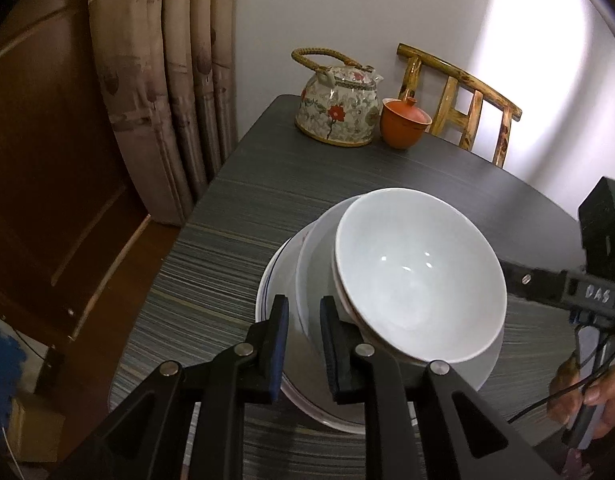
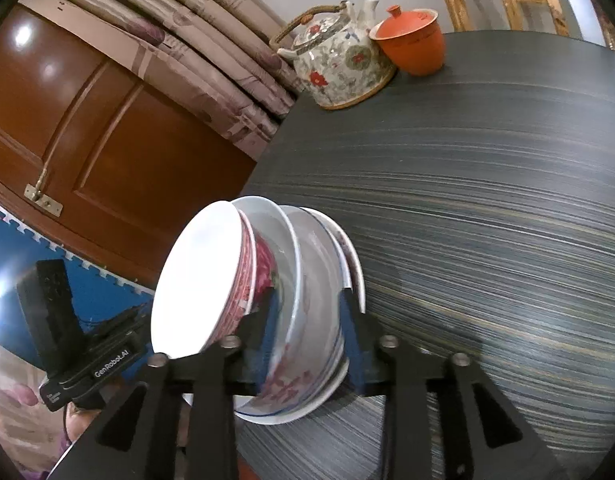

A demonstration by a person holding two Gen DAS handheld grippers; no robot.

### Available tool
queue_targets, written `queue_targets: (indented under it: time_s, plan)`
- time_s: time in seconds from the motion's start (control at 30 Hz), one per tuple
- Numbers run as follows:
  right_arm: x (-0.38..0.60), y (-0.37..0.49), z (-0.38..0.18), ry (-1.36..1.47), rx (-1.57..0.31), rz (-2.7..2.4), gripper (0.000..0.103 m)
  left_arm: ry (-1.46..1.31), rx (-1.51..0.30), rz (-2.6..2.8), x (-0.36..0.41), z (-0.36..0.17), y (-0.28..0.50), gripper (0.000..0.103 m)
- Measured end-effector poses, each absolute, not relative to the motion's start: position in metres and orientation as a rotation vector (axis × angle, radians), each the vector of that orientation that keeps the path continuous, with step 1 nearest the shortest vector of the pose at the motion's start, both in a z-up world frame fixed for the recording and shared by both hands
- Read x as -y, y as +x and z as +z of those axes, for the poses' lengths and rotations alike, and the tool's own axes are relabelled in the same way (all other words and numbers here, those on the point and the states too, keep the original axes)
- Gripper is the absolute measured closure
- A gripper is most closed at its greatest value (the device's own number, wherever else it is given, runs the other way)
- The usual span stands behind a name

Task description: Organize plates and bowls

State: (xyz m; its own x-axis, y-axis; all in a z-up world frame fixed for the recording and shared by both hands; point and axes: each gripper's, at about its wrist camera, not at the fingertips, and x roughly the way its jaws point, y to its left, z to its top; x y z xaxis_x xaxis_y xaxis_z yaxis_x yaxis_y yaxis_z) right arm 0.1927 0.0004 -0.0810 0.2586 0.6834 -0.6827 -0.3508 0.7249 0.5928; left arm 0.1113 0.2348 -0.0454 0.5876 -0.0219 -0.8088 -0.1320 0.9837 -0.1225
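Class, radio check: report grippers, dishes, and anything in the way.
Left gripper astride the stack's rim, not clamped. Right gripper open around the plates. Top bowl nested on the stack. Teapot and orange cup stand far off.

Your right gripper straddles the stacked dishes' rims, so you cannot tell whether its blurred pads touch them. The top bowl hides the lower plates. The chair is half hidden behind the table.
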Motion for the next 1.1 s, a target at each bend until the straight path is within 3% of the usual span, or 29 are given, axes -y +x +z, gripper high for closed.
queue_targets:
  time_s: [0.17,0.53,0.6,0.7,0.77,1.0,1.1]
  plan:
    - [0.015,0.187,-0.071,0.371,-1.066,0.681,0.046,-0.12,-0.918,0.091,-0.226,-0.032,0.101,0.081]
    - [0.017,0.132,-0.022,0.241,-0.886,0.668,0.04,-0.025,-0.838,0.109,-0.187,0.007,0.067,0.079]
    - [0.016,0.119,-0.013,0.216,-0.83,0.651,0.027,0.012,-0.811,0.136,-0.175,0.015,0.056,0.075]
    - [0.022,0.096,0.001,0.213,-0.728,0.63,0.01,0.033,-0.759,0.155,-0.162,0.025,0.039,0.062]
    - [0.028,0.082,0.01,0.209,-0.671,0.586,0.005,0.033,-0.741,0.159,-0.157,0.028,0.033,0.055]
    - [0.043,0.045,0.028,0.114,-0.558,0.488,0.0,0.05,-0.708,0.122,-0.145,0.026,0.02,0.055]
    - [0.046,0.038,0.025,0.11,-0.58,0.482,0.0,0.058,-0.681,0.116,-0.145,0.03,0.016,0.045]
